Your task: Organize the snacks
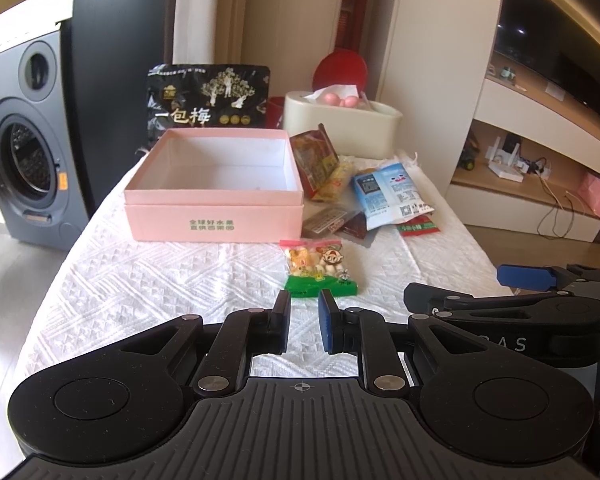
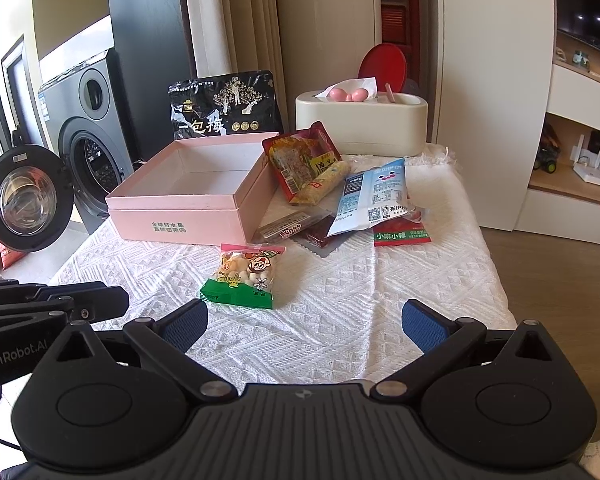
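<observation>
An empty pink box (image 1: 214,188) (image 2: 188,196) stands open on the white cloth. To its right lies a pile of snack packets: a red one (image 1: 314,158) (image 2: 300,156), a yellow one (image 2: 324,184), a blue-white one (image 1: 388,196) (image 2: 374,196), and a small red-green one (image 2: 402,236). A cartoon snack bag with a green base (image 1: 320,268) (image 2: 244,274) lies alone in front. My left gripper (image 1: 304,320) hovers just short of that bag, its jaws narrowly apart and empty. My right gripper (image 2: 304,326) is wide open and empty, right of the bag.
A large black plum bag (image 1: 210,100) (image 2: 226,106) stands behind the box. A cream tissue holder (image 1: 340,120) (image 2: 360,120) sits at the back right. A washing machine (image 1: 20,152) stands left of the table. Shelves (image 1: 540,168) are on the right.
</observation>
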`<state>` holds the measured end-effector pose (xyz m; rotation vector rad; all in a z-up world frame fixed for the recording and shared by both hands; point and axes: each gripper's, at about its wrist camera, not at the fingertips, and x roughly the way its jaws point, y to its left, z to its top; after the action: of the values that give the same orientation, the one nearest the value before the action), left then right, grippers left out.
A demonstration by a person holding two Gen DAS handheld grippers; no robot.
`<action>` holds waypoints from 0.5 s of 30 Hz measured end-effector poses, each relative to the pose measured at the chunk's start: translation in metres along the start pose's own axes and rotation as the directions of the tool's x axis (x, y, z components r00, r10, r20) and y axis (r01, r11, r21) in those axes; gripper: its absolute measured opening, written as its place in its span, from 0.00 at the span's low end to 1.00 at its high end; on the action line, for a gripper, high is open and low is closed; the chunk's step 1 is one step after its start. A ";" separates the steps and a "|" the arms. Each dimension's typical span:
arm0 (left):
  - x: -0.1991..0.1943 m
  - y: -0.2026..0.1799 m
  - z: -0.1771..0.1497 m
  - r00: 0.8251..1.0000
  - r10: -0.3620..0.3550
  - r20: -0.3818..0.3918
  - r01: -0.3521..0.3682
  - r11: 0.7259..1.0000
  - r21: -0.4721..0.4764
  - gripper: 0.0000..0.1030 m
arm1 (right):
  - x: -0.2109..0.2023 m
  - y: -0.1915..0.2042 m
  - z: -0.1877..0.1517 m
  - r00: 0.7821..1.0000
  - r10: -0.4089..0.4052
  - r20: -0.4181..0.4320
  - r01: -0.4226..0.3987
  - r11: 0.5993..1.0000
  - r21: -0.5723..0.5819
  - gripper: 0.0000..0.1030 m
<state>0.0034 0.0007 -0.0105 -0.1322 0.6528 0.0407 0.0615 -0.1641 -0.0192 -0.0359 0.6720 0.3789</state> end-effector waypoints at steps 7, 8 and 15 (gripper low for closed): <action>0.005 0.002 0.001 1.000 0.000 -0.017 0.000 1.000 -0.015 0.19 | 0.002 0.000 0.000 1.000 -0.001 -0.011 0.001 1.000 0.000 1.00; 0.005 0.003 0.001 1.000 0.000 -0.020 -0.001 1.000 -0.019 0.19 | 0.003 0.000 0.000 1.000 -0.001 -0.013 0.001 1.000 0.000 1.00; 0.019 0.012 0.002 0.999 -0.010 -0.049 0.007 0.998 -0.055 0.19 | 0.012 -0.001 -0.002 1.000 -0.003 -0.024 0.003 1.000 -0.005 1.00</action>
<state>0.0186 0.0130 -0.0218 -0.1890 0.7009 0.0472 0.0688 -0.1618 -0.0283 -0.0467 0.6949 0.3779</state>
